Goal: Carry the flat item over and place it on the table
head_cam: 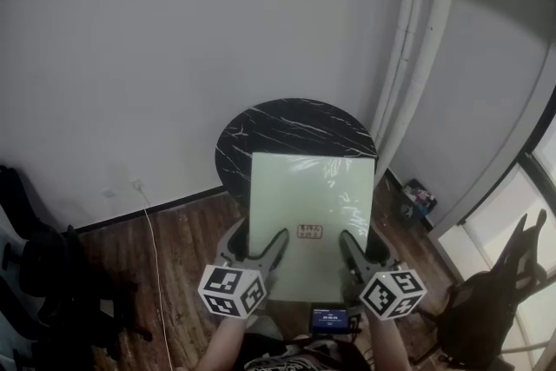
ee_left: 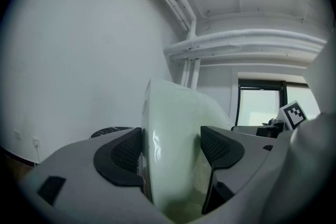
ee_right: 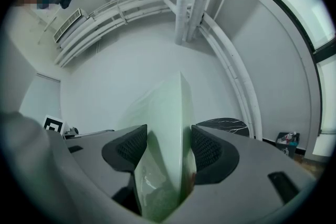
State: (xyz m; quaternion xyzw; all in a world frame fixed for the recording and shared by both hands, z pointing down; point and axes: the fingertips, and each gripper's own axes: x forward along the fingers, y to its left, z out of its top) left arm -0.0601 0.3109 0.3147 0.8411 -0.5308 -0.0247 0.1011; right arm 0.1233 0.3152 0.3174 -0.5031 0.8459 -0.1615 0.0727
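Board point(head_cam: 311, 208) in air, far edge toward table point(head_cam: 278, 122) at 12 o'clock. Left gripper point(head_cam: 259, 241) clamped on near edge at 7, right gripper point(head_cam: 360, 246) at 5: paired grip likely prevents tilt.

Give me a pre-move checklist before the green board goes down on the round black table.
1. Left gripper grip on the pale green flat rectangular board: ok, the near edge sits between its pads.
2. Right gripper grip: ok, clamped on the same edge.
3. Board over the round black marble-patterned table: not ok, only the far part overlaps it; the near part hangs over the wooden floor.
4. Board touching the tabletop: cannot tell.
5. Tabletop under the board free: cannot tell, hidden; the visible part is bare.
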